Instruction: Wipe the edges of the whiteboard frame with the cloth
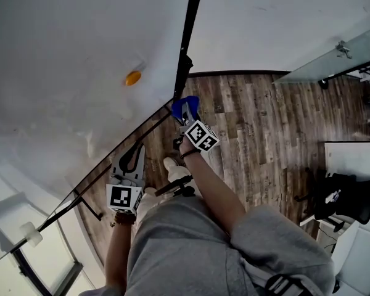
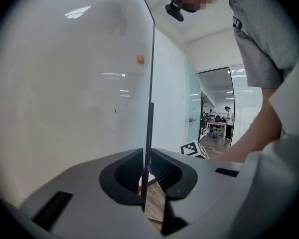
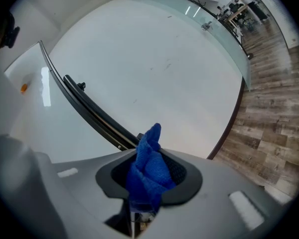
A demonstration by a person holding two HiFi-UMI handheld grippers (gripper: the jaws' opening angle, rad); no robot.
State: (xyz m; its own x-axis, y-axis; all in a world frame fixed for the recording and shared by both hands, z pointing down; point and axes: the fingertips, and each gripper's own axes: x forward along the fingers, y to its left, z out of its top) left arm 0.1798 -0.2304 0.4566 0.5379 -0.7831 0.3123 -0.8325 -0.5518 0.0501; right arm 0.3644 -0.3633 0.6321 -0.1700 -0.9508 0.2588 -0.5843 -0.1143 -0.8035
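Observation:
The whiteboard [image 1: 61,60] fills the left of the head view. Its thin black frame [image 1: 186,36] runs down the right side and along the bottom edge. My left gripper [image 1: 134,155] is shut on that bottom edge; in the left gripper view the frame [image 2: 150,73] runs straight up from between the jaws of the left gripper [image 2: 147,171]. My right gripper [image 1: 185,111] is shut on a bunched blue cloth [image 1: 184,105] at the board's lower right corner. The right gripper view shows the cloth [image 3: 148,163] sticking out of the right gripper [image 3: 145,179], a little short of the frame [image 3: 92,112].
An orange magnet [image 1: 133,78] sticks to the board. A white wall [image 1: 265,23] and a glass partition [image 1: 333,57] stand behind. The wood floor [image 1: 259,140] holds a black bag [image 1: 348,202] by a white desk [image 1: 354,159] at the right. The person's grey-clad legs [image 1: 191,245] are below.

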